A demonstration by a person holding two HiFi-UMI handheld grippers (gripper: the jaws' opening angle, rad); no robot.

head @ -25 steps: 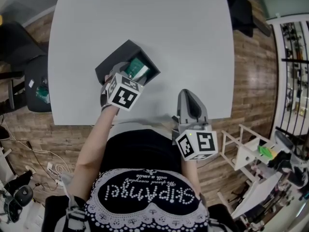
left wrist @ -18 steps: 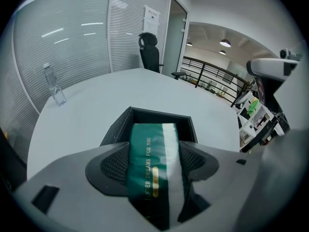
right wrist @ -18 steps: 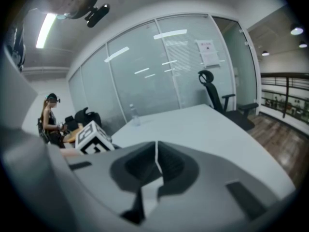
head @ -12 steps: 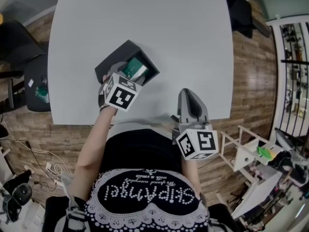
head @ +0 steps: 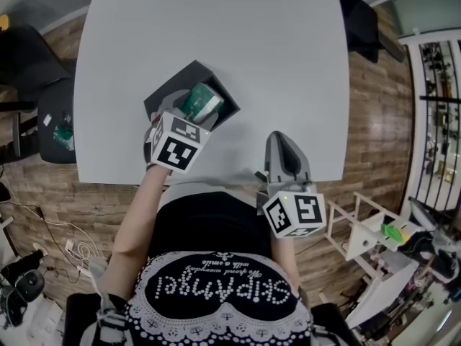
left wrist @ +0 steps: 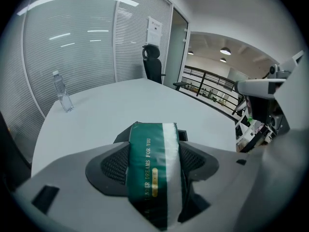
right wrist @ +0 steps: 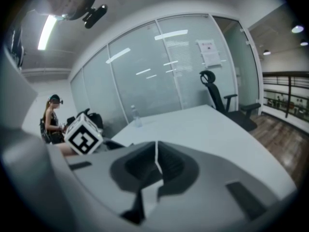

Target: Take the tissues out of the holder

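Just at holder (head: 164, 94): tissue pk (head: 202, 103), L claw (left wrist: 155, 158)

A pale table (head: 216, 34) stands on wood flooring (head: 378, 121), with glass partitions (left wrist: 72, 47) and a black office chair (left wrist: 153, 64) beyond.

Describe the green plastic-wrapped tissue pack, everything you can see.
The soft tissue pack is wrapped in glossy dark-green film, with a white stripe along its length and a line of gold print. The left gripper clamps it side to side, a dark ribbed pad pressing each flank. It sits tilted over the opening of the black square holder on the pale grey table. Whether its lower end touches the holder cannot be told.
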